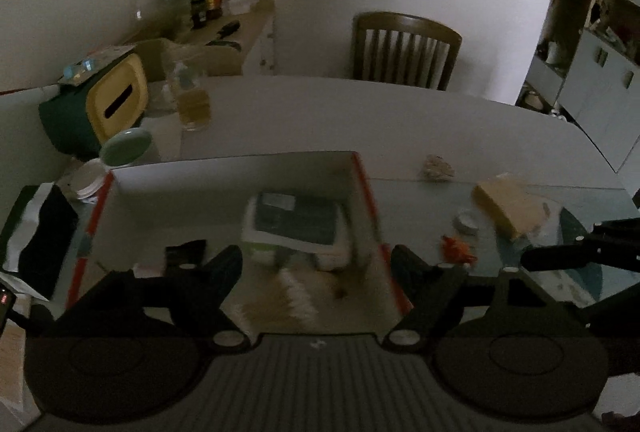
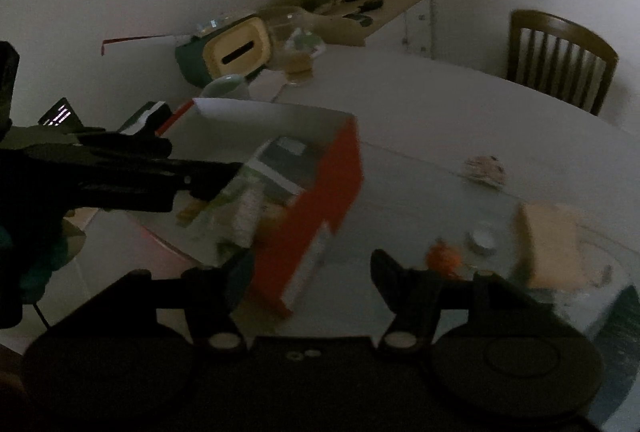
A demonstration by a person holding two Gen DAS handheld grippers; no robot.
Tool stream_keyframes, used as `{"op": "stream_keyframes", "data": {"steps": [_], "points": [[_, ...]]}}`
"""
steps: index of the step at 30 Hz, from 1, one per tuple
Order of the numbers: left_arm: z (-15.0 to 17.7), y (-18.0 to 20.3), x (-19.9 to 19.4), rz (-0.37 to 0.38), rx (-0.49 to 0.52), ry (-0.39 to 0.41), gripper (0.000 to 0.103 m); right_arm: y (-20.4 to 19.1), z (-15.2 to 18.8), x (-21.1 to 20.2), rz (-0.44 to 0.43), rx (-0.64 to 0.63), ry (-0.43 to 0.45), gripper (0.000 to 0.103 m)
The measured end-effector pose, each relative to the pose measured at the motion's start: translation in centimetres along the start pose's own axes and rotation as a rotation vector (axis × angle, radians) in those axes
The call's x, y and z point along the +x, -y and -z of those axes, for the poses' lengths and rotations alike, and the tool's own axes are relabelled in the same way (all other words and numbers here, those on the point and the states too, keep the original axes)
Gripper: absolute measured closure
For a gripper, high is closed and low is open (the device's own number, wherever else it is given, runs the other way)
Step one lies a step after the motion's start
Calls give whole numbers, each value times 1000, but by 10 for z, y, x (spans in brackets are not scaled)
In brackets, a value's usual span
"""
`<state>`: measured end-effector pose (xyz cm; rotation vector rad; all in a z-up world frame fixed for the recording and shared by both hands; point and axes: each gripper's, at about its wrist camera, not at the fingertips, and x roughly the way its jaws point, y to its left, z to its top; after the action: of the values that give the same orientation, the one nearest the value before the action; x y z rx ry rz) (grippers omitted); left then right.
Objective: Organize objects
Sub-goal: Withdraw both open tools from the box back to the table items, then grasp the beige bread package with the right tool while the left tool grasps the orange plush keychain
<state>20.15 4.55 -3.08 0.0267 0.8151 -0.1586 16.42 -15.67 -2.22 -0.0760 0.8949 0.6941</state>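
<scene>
While the red-and-white cardboard box stands open on the desk, a white-framed device with a dark top lies inside it, against the far right corner. Left gripper: jaws apart above the box interior, nothing between them. Right gripper: jaws apart over the box's red side wall, not pressing it. Outside the box, to its right: a small orange object, a round tin and a tan block. Beyond, at left: a yellow-faced green container; behind the desk, a wooden chair.
</scene>
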Motion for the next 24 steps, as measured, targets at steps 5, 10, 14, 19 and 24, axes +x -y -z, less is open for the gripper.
{"op": "stream_keyframes", "data": {"steps": [5,10,14,19,24], "points": [[2,39,4,25,-7,-9,20,34,13,-21,17,9,6,32],[5,74,14,38,-8,-16,14,68,25,-36,45,14,6,28],[7,98,23,52,-5,-10,0,95,33,-42,80,26,2,25],[11,128,41,56,36,-34,0,127,41,-42,114,56,-8,23],[16,146,70,40,76,-56,0,157,43,-34,153,88,-28,22]]}}
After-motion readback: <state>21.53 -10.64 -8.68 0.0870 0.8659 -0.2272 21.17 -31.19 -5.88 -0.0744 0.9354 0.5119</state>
